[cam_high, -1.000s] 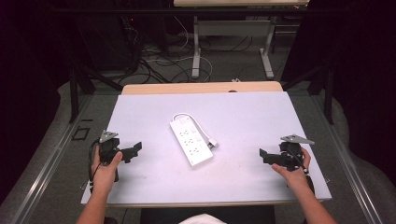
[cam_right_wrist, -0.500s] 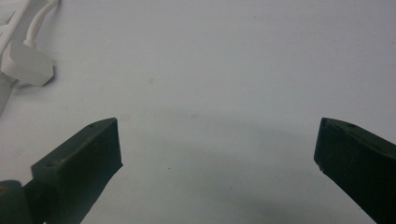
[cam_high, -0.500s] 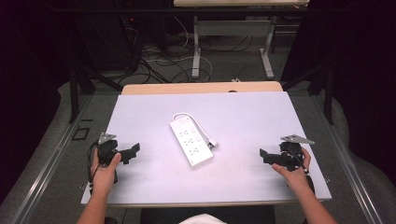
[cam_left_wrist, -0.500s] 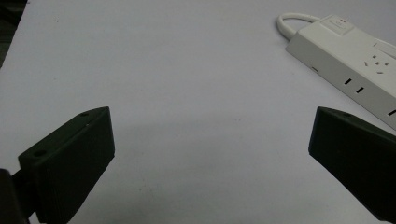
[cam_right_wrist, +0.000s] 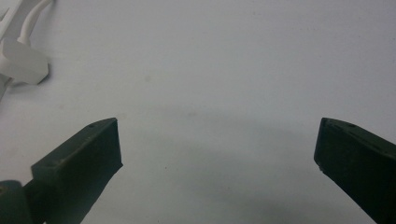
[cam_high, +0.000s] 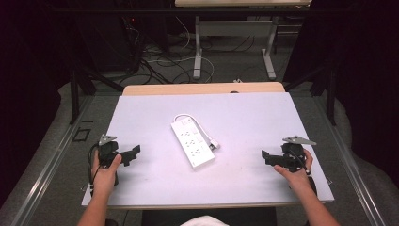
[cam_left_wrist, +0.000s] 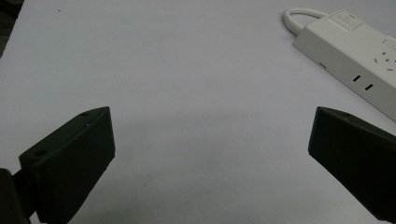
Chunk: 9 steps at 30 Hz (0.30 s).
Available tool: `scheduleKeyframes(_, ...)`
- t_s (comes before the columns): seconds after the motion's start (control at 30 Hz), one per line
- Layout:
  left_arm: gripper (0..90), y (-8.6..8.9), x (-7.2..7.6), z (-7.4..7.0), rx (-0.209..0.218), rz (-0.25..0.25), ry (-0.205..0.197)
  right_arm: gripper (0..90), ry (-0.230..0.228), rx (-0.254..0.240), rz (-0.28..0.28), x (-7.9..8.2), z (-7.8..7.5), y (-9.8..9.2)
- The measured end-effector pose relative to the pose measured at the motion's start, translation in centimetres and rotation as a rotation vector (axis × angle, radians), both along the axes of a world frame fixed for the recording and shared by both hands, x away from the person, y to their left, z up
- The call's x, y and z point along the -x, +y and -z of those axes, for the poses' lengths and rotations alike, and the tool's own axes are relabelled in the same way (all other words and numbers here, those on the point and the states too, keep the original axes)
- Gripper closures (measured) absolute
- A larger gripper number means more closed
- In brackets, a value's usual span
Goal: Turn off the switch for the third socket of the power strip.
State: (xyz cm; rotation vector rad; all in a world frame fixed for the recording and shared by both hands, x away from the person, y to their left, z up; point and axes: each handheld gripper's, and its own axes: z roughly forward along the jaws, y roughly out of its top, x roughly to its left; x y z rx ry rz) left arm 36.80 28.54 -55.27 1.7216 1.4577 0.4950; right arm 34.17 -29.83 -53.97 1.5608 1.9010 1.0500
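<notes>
High view: a white power strip (cam_high: 193, 143) lies flat near the middle of the white table (cam_high: 244, 117), set diagonally, its short cord looping at the far end and its plug (cam_high: 213, 145) lying just beside its right edge. The left gripper (cam_high: 134, 153), held in the person's left hand (cam_high: 106, 172), rests near the front left corner of the table, its fingers pointing toward the power strip and well apart from it. The right gripper (cam_high: 266, 157), held in the right hand (cam_high: 294, 172), rests near the front right edge, likewise pointing inward and well apart from the strip.

Left gripper view: the two black fingers (cam_left_wrist: 70, 168) stand spread wide with nothing between them except bare table surface. The power strip (cam_left_wrist: 359, 60) appears at upper right, its sockets facing up and its cord (cam_left_wrist: 299, 16) curving off the end.

Right gripper view: the fingers (cam_right_wrist: 79, 158) are also spread wide and hold nothing, with bare table between them. The white plug (cam_right_wrist: 23, 63) and a stretch of cord (cam_right_wrist: 35, 14) appear at upper left.
</notes>
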Motion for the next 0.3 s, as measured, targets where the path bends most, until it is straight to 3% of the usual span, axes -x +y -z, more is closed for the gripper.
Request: scheduleKeyframes(0.3, 0.5, -0.02, -0.1, 0.1, -0.003, -0.003, 0.001, 0.1, 0.007, -0.001, 0.006, -0.04, 0.09, -0.13)
